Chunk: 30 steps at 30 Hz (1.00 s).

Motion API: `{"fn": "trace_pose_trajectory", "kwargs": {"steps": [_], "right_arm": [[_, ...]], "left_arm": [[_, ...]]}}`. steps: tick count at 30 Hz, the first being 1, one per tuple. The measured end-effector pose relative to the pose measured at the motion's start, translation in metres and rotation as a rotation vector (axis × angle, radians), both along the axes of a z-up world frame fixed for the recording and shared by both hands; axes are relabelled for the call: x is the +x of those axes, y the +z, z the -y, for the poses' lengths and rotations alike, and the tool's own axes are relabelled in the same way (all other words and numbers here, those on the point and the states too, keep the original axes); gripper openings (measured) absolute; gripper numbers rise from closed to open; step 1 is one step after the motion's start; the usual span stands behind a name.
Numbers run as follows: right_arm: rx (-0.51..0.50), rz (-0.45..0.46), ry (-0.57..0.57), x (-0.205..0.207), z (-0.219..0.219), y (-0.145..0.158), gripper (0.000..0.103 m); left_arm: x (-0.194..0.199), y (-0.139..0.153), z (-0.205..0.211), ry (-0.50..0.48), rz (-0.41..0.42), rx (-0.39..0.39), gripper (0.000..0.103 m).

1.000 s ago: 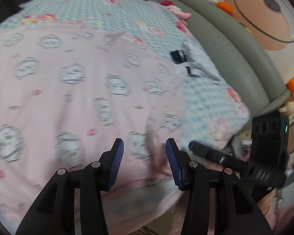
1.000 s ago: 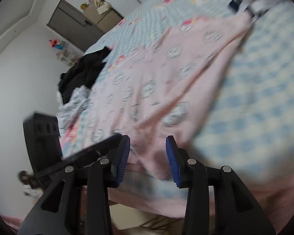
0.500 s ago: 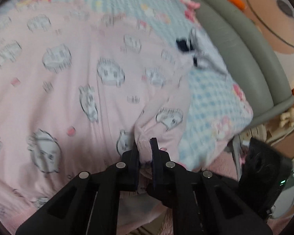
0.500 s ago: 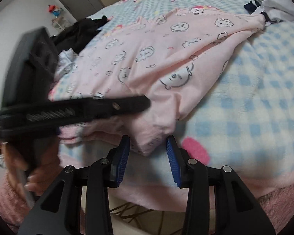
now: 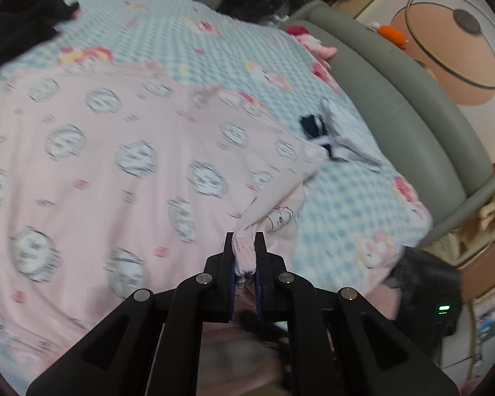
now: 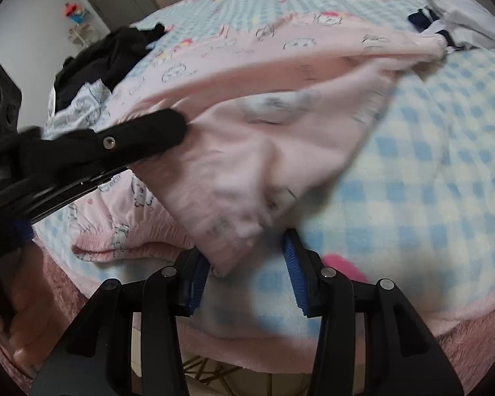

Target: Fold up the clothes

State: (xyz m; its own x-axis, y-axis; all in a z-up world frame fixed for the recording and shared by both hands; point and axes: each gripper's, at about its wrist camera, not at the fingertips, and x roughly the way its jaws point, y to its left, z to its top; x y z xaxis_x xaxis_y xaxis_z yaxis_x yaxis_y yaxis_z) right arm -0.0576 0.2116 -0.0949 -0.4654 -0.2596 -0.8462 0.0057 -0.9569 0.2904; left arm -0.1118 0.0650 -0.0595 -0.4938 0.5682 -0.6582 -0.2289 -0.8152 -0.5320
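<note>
Right now the left tool (image 5: 245, 257) is clamped tight on the gathered cuff (image 5: 246, 252) of a pink garment (image 5: 115, 171), pinching the bunched fabric between its blue pads. From that grip the cloth rises off the bed (image 5: 346, 204) in a ridge that runs toward a small heap of white and navy clothing (image 5: 333, 138) near the grey padded bed frame (image 5: 396, 105).

The garment, printed with pale cartoon faces, is spread wide over the blue checked bedspread and covers most of the left and middle of the bed. A black piece of clothing (image 5: 26, 16) lies at the far left corner.

Seen from the right wrist, the right tool (image 6: 244, 274) hangs over the near edge of the bed with its jaws opening; a hanging corner of the pink garment (image 6: 234, 257) droops between the pads, touching or nearly touching the left pad and clear of the right one. The left tool (image 6: 168, 128) reaches in from the left side there, holding the same fabric higher up, and part of a hand (image 6: 19, 323) shows at the lower left. A pale printed cloth (image 6: 82, 105) lies beside the black clothing.
</note>
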Motion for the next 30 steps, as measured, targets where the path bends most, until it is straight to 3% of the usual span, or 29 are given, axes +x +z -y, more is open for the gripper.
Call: {"fn": "trace_pose_trajectory", "kwargs": {"steps": [2, 8, 14, 21, 24, 26, 30], "right_arm": [[0.036, -0.017, -0.001, 0.005, -0.001, 0.005, 0.05], [0.117, -0.064, 0.027, 0.006, 0.011, 0.018, 0.052], [0.091, -0.026, 0.1, -0.006, 0.026, 0.012, 0.052], [0.021, -0.034, 0.101, -0.005, 0.024, 0.013, 0.052], [-0.031, -0.055, 0.104, -0.004, 0.022, 0.019, 0.052], [-0.02, -0.064, 0.111, -0.004, 0.027, 0.02, 0.052], [0.043, -0.019, 0.111, -0.002, 0.031, 0.009, 0.052]], "left_arm": [[-0.002, -0.002, 0.011, 0.015, 0.01, 0.016, 0.009], [0.003, 0.003, 0.038, 0.069, -0.009, 0.054, 0.009], [0.008, 0.018, 0.076, 0.14, -0.041, 0.067, 0.009], [0.037, -0.007, 0.12, 0.215, 0.015, 0.047, 0.009], [0.05, -0.018, 0.134, 0.245, 0.042, 0.099, 0.009], [0.055, -0.022, 0.138, 0.246, 0.057, 0.123, 0.009], [0.061, -0.033, 0.131, 0.222, 0.088, 0.097, 0.009]]}}
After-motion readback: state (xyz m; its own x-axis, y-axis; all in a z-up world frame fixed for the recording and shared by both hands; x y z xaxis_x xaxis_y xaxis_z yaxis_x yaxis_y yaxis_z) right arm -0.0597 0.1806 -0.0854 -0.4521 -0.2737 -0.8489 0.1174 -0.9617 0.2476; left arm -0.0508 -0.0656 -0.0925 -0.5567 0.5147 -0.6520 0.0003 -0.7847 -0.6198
